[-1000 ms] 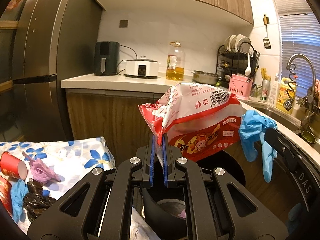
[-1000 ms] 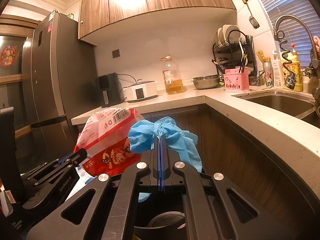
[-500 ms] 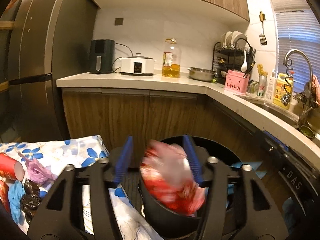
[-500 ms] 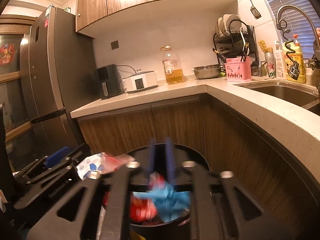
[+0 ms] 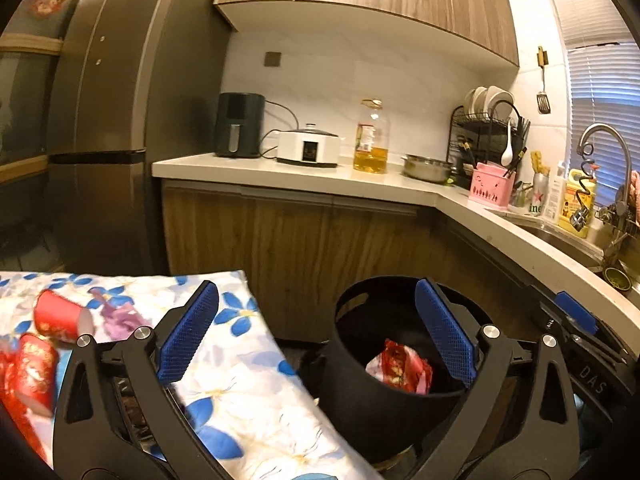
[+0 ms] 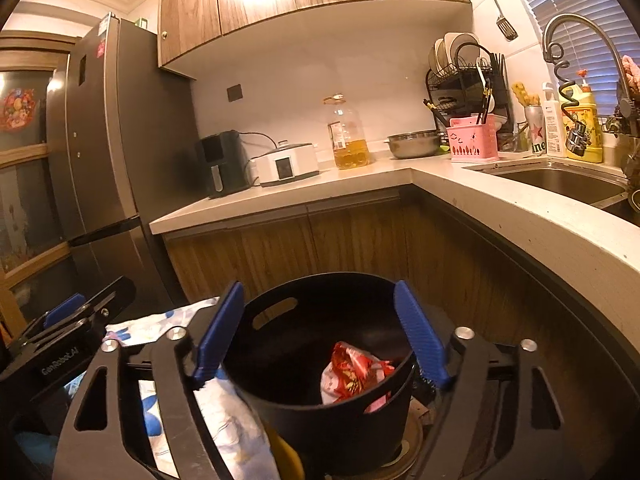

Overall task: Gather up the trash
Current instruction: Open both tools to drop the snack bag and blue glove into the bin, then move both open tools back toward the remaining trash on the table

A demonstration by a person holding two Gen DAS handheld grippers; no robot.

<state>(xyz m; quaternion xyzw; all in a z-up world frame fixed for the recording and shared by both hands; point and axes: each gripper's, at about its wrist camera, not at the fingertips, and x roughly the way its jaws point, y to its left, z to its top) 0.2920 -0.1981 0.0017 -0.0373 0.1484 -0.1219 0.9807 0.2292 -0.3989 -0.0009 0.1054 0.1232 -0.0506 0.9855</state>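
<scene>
A black trash bin (image 5: 360,384) (image 6: 304,412) stands on the floor by the table. A red and white snack bag (image 5: 400,366) (image 6: 352,370) lies inside it. The blue glove is hidden from view. My left gripper (image 5: 316,332) is open and empty above the gap between table and bin. My right gripper (image 6: 320,330) is open and empty right above the bin. Two red paper cups (image 5: 60,316) and purple trash (image 5: 116,316) lie on the floral tablecloth (image 5: 240,392) at left.
Wooden cabinets (image 5: 304,248) and a pale countertop (image 6: 520,216) curve around the bin behind and at right. A dark fridge (image 5: 108,120) stands at left. The counter holds an air fryer (image 5: 239,124), a cooker, an oil bottle (image 6: 348,136), a dish rack and a sink (image 6: 560,184).
Both grippers opened. The snack bag fell from the left one and the blue glove from the right one into the bin. The left gripper then swung a little left.
</scene>
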